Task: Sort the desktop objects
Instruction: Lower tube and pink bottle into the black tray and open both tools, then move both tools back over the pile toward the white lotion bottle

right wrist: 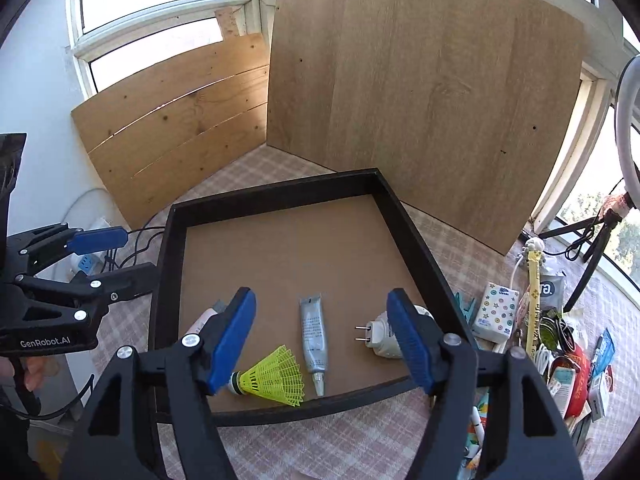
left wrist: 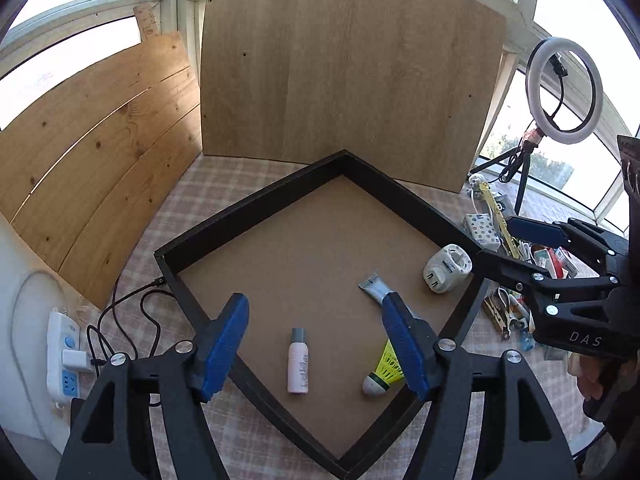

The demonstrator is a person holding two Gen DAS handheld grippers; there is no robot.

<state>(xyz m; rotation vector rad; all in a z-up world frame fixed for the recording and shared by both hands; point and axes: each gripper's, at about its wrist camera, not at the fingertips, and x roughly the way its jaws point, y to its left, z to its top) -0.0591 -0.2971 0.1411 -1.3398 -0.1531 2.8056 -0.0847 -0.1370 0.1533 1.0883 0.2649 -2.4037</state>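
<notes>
A black-rimmed tray (left wrist: 248, 200) with a brown floor lies on the checked cloth. Inside it are a small pale bottle (left wrist: 298, 362), a yellow shuttlecock (left wrist: 384, 372), a silver tube (left wrist: 374, 286) and a white plug adapter (left wrist: 446, 268). My left gripper (left wrist: 316, 304) hovers open over the tray's near corner, gripping nothing. My right gripper (right wrist: 320, 296) hangs open above the tube (right wrist: 314, 332), with the shuttlecock (right wrist: 276, 376) and the adapter (right wrist: 384, 338) beside it; nothing is between its pads. Its left finger partly hides the bottle (right wrist: 204, 320).
Loose items crowd the cloth right of the tray: a tissue pack (right wrist: 496, 312), a yellow strap (right wrist: 534, 300), clothespins (left wrist: 500, 312), packets. A ring light (left wrist: 564, 92) stands at the back right. Wooden boards (left wrist: 352, 72) lean behind. A power strip (left wrist: 66, 352) with cables lies at the left.
</notes>
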